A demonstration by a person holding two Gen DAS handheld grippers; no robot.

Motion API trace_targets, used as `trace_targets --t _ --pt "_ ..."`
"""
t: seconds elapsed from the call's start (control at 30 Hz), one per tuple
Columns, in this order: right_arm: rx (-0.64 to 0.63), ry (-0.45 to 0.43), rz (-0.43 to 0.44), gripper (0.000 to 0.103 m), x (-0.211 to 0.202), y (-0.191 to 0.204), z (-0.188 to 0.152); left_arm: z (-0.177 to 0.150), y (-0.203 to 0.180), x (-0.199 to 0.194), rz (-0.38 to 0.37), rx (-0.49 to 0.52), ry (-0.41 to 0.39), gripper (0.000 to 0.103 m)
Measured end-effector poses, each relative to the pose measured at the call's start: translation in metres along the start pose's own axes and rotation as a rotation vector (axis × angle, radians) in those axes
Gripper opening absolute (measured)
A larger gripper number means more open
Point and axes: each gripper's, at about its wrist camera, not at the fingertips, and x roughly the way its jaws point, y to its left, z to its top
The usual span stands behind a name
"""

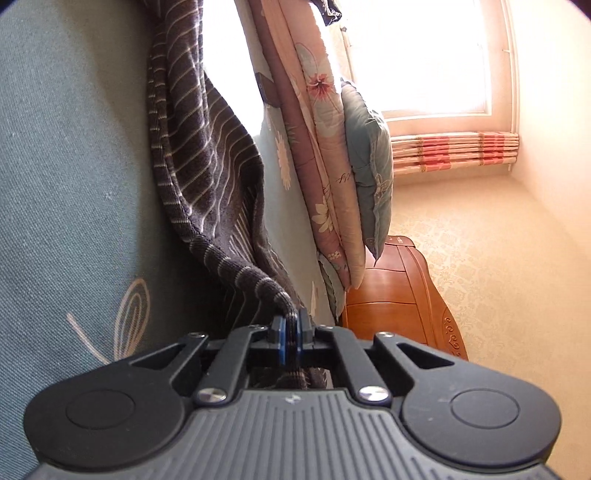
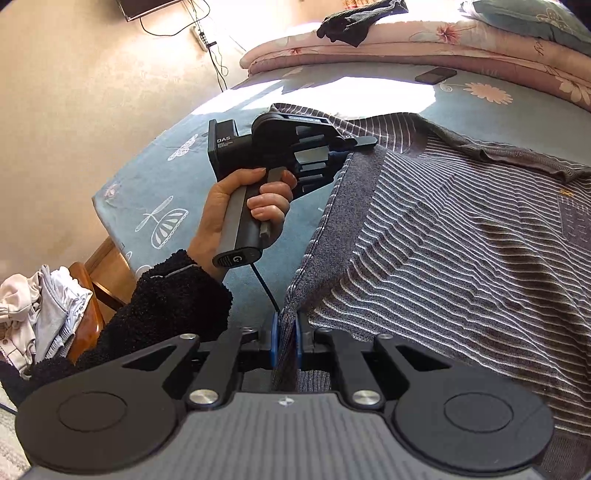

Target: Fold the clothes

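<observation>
The fingers of your left gripper are pressed together on a ribbed, striped edge of the sweater, with the knit bunched between the blue pads. In the left wrist view that edge rises away from the gripper in a twisted band, and the rest of the garment drapes against the teal bedspread.

Your right gripper is likewise clamped, its blue pads squeezing a thicker fold of the sweater's grey edge. From the right wrist view the sweater, dark grey with thin pale stripes, lies spread across the bed, filling the middle and right of the picture. A plain grey band runs along its near left side, from the right gripper up to the left one.

Your left hand, in a fuzzy black sleeve, wraps the left gripper's handle just left of that band, above the bedspread.

Beyond the sweater, a dark phone lies on the bedspread. Behind it sits a folded floral quilt with a black garment on top and a teal pillow at its right end. A pile of pale clothes rests on wooden furniture at the lower left, off the bed's corner.
</observation>
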Motion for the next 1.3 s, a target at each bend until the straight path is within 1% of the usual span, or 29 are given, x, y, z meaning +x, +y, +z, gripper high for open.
trace_targets --t 0.07,0.2,0.27,0.33,0.43,0.57,0.67,0.7,0.8,0.9,0.97,1.0,1.03,1.1,1.17,1.2,1.23,1.3 --pt "-0.007 0.042 0.010 0.011 0.019 0.003 -0.003 0.002 0.010 -0.004 0.049 0.001 -0.001 0.003" --pt "0.009 0.119 0.057 0.011 0.061 0.003 -0.011 0.007 0.026 -0.014 0.092 -0.017 -0.022 0.003" --pt "0.028 0.151 0.067 0.011 0.077 0.000 -0.014 0.009 0.031 -0.019 0.099 -0.030 -0.034 0.003" --pt "0.042 0.163 0.082 0.011 0.086 -0.003 -0.014 0.010 0.030 -0.021 0.098 -0.014 -0.042 0.003" --pt "0.052 0.175 0.096 0.011 0.094 -0.007 -0.012 0.009 0.028 -0.020 0.144 0.021 -0.041 0.003" --pt "0.059 0.206 0.083 0.011 0.103 -0.011 -0.016 0.008 0.034 -0.015 0.216 0.041 -0.025 0.003" --pt "0.071 0.217 0.079 0.011 0.113 -0.014 -0.023 0.008 0.031 -0.018 0.220 0.054 -0.030 0.003" --pt "0.072 0.217 0.075 0.011 0.116 -0.014 -0.025 0.008 0.028 -0.021 0.227 0.070 -0.037 0.003" --pt "0.097 0.210 0.093 0.011 0.119 -0.018 -0.025 0.010 0.009 -0.035 0.278 0.183 -0.058 0.003" --pt "0.088 0.206 0.098 0.011 0.118 -0.018 -0.024 0.008 -0.012 -0.051 0.363 0.309 -0.112 0.004" --pt "0.079 0.209 0.099 0.014 0.119 -0.016 -0.025 0.006 -0.027 -0.063 0.441 0.401 -0.166 0.006" --pt "0.085 0.205 0.108 0.017 0.119 -0.016 -0.026 0.006 -0.032 -0.068 0.465 0.434 -0.185 0.011" --pt "0.086 0.200 0.115 0.024 0.118 -0.014 -0.026 0.005 -0.037 -0.072 0.483 0.458 -0.200 0.016" --pt "0.076 0.186 0.125 0.032 0.113 -0.010 -0.027 0.003 -0.042 -0.078 0.489 0.481 -0.220 0.020" --pt "0.049 0.154 0.111 0.032 0.103 -0.006 -0.029 0.003 -0.046 -0.080 0.473 0.493 -0.214 0.021" --pt "0.053 0.138 0.110 0.032 0.095 -0.008 -0.031 0.003 -0.047 -0.078 0.470 0.497 -0.206 0.024" --pt "0.057 0.122 0.108 0.032 0.088 -0.010 -0.032 0.001 -0.048 -0.077 0.474 0.498 -0.198 0.029" --pt "0.056 0.082 0.050 0.032 0.072 -0.015 -0.037 -0.002 -0.051 -0.072 0.486 0.508 -0.185 0.035"
